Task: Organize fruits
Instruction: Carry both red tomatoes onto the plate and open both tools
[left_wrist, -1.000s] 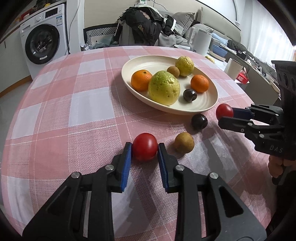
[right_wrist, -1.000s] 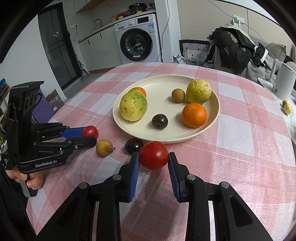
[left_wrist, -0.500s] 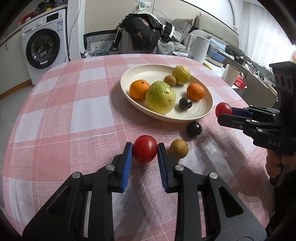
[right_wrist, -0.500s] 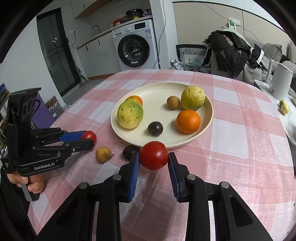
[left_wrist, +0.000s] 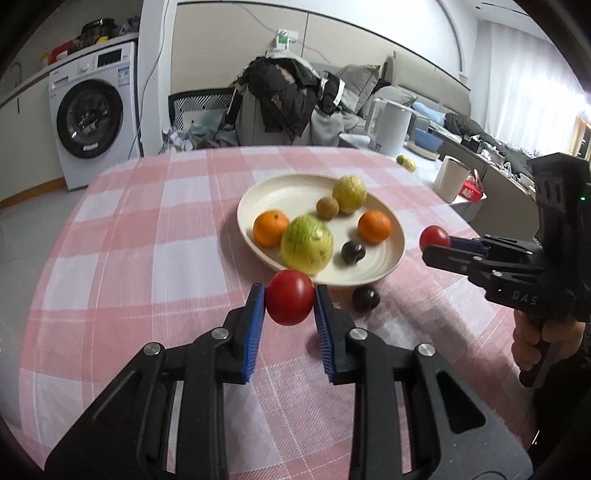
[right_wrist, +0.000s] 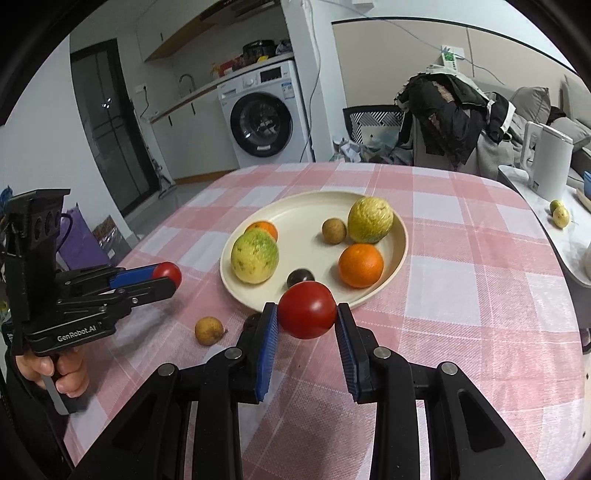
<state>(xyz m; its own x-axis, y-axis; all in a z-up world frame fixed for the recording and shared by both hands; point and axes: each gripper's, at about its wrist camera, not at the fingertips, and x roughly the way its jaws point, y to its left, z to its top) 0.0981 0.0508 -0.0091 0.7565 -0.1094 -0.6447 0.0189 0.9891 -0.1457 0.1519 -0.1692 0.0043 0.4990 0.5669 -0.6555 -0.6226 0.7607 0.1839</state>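
**Two red tomatoes held up near the plate**

Left claw (left_wrist: 289, 301) closed tight on a red tomatoe (left_wrist: 290, 302), blue pads pressing both sides, lifted off the pink checked cloth (left_wrist: 147, 258), just in front of the cream plate (left_wrist: 391, 258). Right claw (right_wrist: 306, 314) closed the same way on a second tomato (right_wrist: 306, 309), also off the cloth, by the plate's near rim. On the plate: two oranges, two big yellow-green fruits, one small brown fruit, one dark plum. On the cloth beside the plate: a dark plum (left_wrist: 365, 299) and a small brown fruit (right_wrist: 209, 331).
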